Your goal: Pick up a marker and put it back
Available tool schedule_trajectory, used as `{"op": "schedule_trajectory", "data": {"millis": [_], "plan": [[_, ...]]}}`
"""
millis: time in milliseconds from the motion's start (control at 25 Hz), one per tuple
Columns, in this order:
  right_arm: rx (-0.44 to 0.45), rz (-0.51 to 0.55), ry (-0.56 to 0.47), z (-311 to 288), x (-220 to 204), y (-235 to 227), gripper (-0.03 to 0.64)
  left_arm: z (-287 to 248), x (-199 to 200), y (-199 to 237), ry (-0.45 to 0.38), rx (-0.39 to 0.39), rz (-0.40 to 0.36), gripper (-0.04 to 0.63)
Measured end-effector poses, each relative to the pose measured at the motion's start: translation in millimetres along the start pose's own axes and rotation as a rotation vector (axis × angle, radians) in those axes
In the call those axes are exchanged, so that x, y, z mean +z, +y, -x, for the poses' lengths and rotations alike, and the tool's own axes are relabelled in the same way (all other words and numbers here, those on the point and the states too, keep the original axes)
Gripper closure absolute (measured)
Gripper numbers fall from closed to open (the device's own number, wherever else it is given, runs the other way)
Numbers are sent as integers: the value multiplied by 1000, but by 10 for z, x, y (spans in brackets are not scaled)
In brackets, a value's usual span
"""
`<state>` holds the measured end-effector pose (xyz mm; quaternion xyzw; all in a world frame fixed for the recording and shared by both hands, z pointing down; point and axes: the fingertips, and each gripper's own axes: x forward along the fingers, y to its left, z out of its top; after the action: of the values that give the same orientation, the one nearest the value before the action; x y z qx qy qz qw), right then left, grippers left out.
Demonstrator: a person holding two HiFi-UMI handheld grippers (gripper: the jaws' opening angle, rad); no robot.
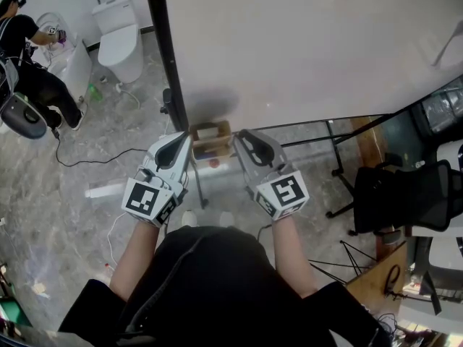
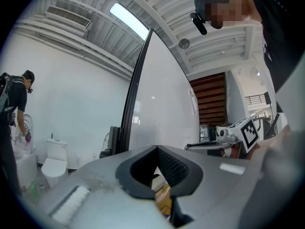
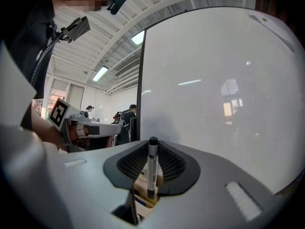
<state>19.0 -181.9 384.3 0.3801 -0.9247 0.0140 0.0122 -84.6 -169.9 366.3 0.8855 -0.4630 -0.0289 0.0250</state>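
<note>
A black-capped white marker [image 3: 152, 168] stands upright between the ribbed pads of my right gripper [image 3: 152, 144], which is shut on it. Just below the marker is a small cardboard box [image 3: 143, 191]. In the head view that box [image 1: 212, 149] sits at the lower edge of the whiteboard [image 1: 304, 49], with my left gripper [image 1: 184, 139] at its left and my right gripper [image 1: 242, 137] at its right. In the left gripper view, the left gripper [image 2: 157, 149] has its tips together with nothing between them, and the box [image 2: 164, 197] shows through the gap behind the tips.
The whiteboard's black frame [image 1: 165, 56] and stand legs [image 1: 340, 172] are close in front. A toilet [image 1: 119, 35] and a crouching person [image 1: 29, 56] are at the far left. A black chair [image 1: 405, 194] and a wooden table [image 1: 376, 280] are at the right.
</note>
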Motion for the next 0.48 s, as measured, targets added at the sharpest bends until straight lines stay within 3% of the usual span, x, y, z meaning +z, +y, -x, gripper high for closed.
{"op": "schedule_trajectory", "data": {"millis": [480], "plan": [[-9,-41,46,-84,-321,-83,540,9,-93,30,20,11,16,591]]}}
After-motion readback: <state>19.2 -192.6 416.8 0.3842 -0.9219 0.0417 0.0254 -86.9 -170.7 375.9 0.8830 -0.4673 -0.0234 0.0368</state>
